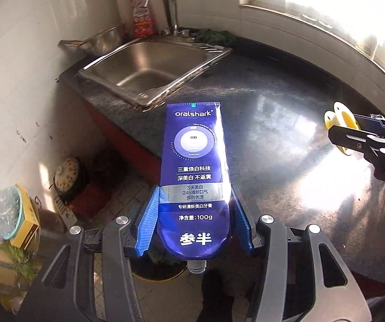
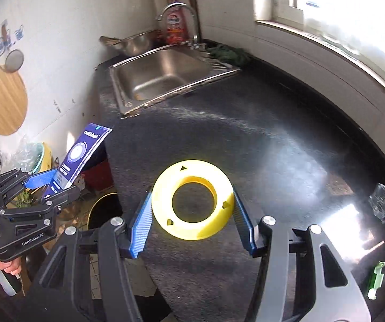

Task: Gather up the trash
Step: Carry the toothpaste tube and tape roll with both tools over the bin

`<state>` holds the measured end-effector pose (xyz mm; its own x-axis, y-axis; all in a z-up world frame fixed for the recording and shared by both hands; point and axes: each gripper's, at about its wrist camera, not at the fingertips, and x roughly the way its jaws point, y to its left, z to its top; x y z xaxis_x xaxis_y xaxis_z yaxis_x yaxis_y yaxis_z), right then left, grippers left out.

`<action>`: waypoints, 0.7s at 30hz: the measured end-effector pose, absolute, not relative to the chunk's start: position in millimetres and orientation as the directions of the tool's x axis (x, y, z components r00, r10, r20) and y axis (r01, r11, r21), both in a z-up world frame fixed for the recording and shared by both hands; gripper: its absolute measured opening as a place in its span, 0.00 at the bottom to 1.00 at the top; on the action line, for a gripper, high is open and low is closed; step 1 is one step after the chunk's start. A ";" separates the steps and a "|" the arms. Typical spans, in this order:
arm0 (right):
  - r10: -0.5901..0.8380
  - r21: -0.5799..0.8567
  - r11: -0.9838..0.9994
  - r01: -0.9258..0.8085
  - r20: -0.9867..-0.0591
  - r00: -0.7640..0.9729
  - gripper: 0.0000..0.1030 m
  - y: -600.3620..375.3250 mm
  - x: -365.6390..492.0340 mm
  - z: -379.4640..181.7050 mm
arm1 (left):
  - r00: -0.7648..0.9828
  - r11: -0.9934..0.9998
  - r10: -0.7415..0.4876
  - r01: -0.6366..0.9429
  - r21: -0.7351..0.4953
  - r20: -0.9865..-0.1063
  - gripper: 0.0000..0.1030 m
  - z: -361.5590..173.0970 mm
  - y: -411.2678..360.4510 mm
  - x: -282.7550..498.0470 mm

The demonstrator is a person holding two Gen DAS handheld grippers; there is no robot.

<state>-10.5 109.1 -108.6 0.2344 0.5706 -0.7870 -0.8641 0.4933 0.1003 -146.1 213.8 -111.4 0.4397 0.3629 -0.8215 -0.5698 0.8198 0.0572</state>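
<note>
The left gripper (image 1: 195,214) is clenched on a blue toothpaste tube (image 1: 195,171), its ribbed blue pads pressing the tube's flanks low down, near the neck; the capless neck points back toward the wrist and the crimped flat end sticks out ahead. The right gripper (image 2: 192,209) grasps a yellow plastic spool (image 2: 192,200), a pad on either side of its flange, the ring's hole facing the camera.

Just below and behind the left gripper, off the edge of the black countertop (image 1: 286,123), sits a dark round bin with a yellow rim (image 1: 160,275) on the floor. That looks the likely drop point, so the step in hand is carrying both pieces over it.

To do it well: keep both grips firm until each piece hangs squarely above the bin's mouth, since the tube is slick and the spool is pinched only at its edges. Bring the left over first, as it is nearer; the right is further over the counter and must clear its edge. Tip each gripper downward before letting go, so the tube slides out neck first.

Ahead and left of the grippers lies the steel sink (image 1: 149,69). Right of the right gripper, a crumpled clear wrapper (image 2: 384,201) and a small green clip (image 2: 377,279) remain on the counter.
</note>
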 end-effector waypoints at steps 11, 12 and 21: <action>0.542 0.179 0.164 -0.970 -0.838 -0.063 0.53 257.2 -124.4 -160.0 | 0.295 0.628 0.381 -0.778 0.011 -0.876 0.49 -164.7 280.0 -266.6; 0.529 0.186 0.148 -0.971 -0.845 -0.081 0.53 267.3 -131.6 -167.4 | 0.291 0.620 0.370 -0.784 0.002 -0.882 0.49 -173.0 282.5 -271.0; 0.411 0.182 0.094 -0.979 -0.902 -0.128 0.53 311.8 -162.1 -222.9 | 0.277 0.596 0.250 -0.799 -0.078 -0.928 0.49 -259.1 304.4 -286.1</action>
<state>-162.1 311.8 -222.9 -0.1280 0.4114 -0.9024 -0.9789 0.0937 0.1816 -286.1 304.4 -259.1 0.2774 0.2504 -0.9275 -0.7993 0.5958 -0.0782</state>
